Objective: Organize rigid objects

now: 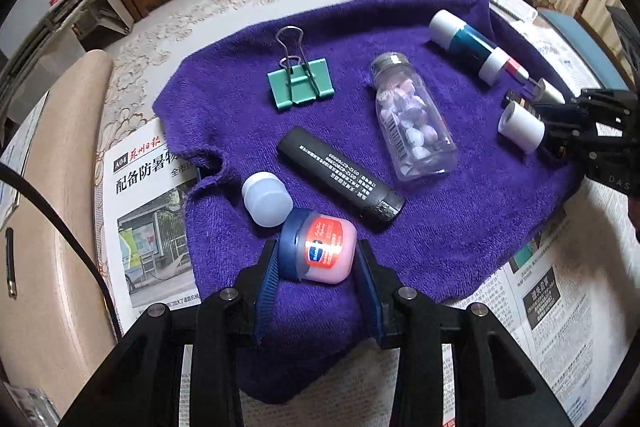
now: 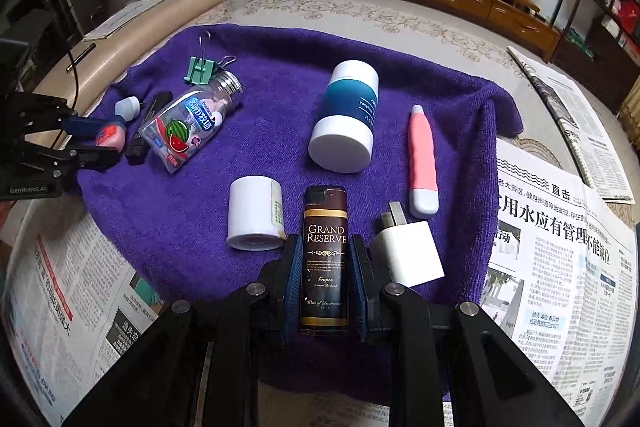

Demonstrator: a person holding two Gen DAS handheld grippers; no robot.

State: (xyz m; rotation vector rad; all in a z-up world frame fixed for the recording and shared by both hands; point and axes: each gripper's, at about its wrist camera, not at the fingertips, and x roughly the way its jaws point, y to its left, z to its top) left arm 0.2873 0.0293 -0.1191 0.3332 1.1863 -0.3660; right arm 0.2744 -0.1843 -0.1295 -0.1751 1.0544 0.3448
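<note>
**Two grippers, two small items pinched over the purple towel**

The purple towel (image 1: pixel 400 227) lies over spread newspapers (image 1: pixel 148 211) and carries every item.

At its near left corner, the left gripper (image 1: pixel 316 267) pinches a small pink jar (image 1: pixel 320 247) with a dark blue lid; the jar lies on its side, lid toward the left pad, and its red and blue label is too blurred to read. Just beyond it on the towel sits a small white cap (image 1: pixel 266 199). Next comes a black tube (image 1: pixel 340 175) printed with white Chinese text, its long axis running diagonally across the towel. A green binder clip (image 1: pixel 300 83) rests farther back, wire handles pointing away. A clear candy bottle (image 1: pixel 412 119) lies on its side, metal cap away from the camera; its watermelon label shows in the right wrist view.

At the towel's near edge, the right gripper (image 2: pixel 324 267) is clamped on a slim dark brown lighter (image 2: pixel 325 259) reading "GRAND RESERVE", long axis pointing away. Left of it stands a white paper roll (image 2: pixel 256 219); right of it a white plug adapter (image 2: pixel 408 255), then a pink-and-white pen-shaped tool (image 2: pixel 422 163). Behind lies a teal-and-white container (image 2: pixel 346 115) marked "Vaseline".
</note>
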